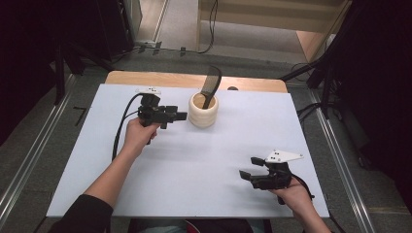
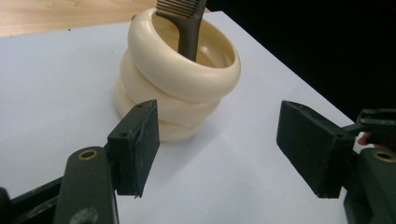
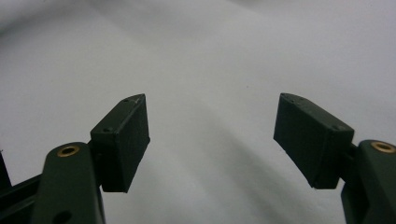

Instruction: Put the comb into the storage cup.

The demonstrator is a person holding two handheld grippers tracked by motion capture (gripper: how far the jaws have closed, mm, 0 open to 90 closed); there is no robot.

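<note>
- The cream ribbed holder is my landmark: it stands upright on the white table, toward the far edge, with a dark comb standing in it and leaning out over its far rim.
- My left gripper hovers just beside the holder on its left, jaws spread wide and holding nothing. In the left gripper view the holder sits ahead of the gap and off toward the left pad.
- Risk as I judge it: if I push in from here, that pad could strike the holder's wall and shove or tip it. The holder looks light, and the tall comb would help it topple.
- If I go for the comb instead, a slanted pull could drag the holder along or lever it over.
- My right gripper is well apart from the holder, near the table's front edge, jaws also spread and empty. Little danger there unless I sweep it across carelessly.
</note>
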